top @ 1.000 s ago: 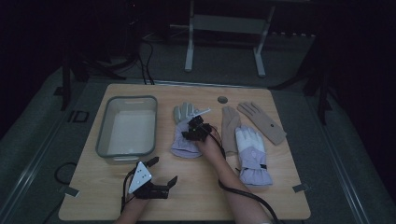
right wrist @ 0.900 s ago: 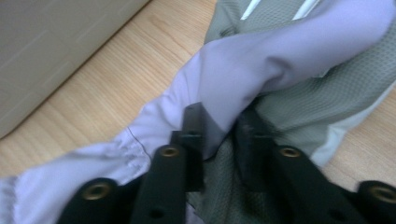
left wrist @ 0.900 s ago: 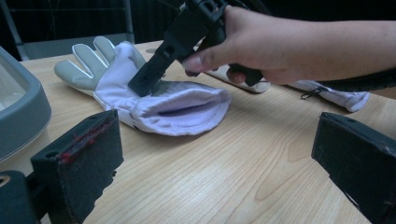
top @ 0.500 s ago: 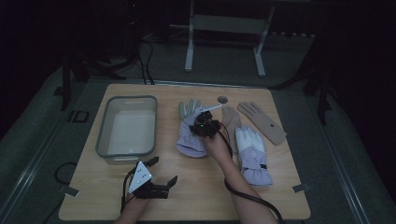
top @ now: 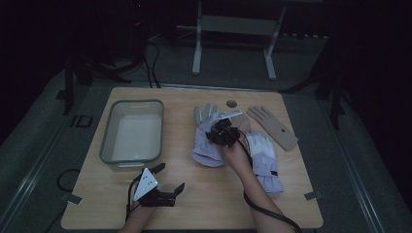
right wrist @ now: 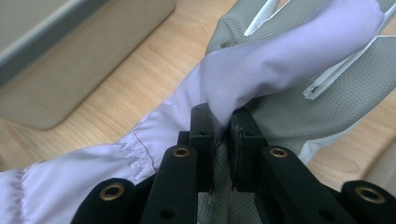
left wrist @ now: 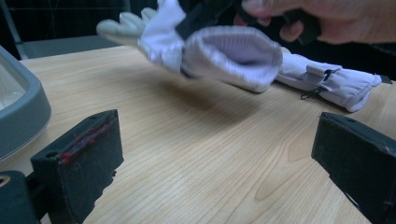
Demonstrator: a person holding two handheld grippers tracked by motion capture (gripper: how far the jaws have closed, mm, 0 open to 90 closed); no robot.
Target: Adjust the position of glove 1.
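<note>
My right gripper [top: 221, 133] is shut on a lilac glove with grey fingers [top: 208, 148], pinching a fold of its lilac fabric [right wrist: 280, 60] between the jaws [right wrist: 220, 126]. The glove hangs raised off the wooden table [top: 204, 204], and its open cuff [left wrist: 233, 53] faces the left gripper view. A person's hand [left wrist: 317, 18] holds that gripper above it. My left gripper [top: 171, 177] rests near the table's front edge, open, with only bare wood between its jaws [left wrist: 217, 154].
A grey tub [top: 132, 131] stands at the left of the table, close to my left gripper [left wrist: 18, 112]. A second lilac glove [top: 262, 158] lies to the right of the held one, and a tan glove [top: 272, 127] lies beyond it.
My right gripper has risen and moved to the right, taking the lilac glove up off the table. The left gripper has stayed where it was.
</note>
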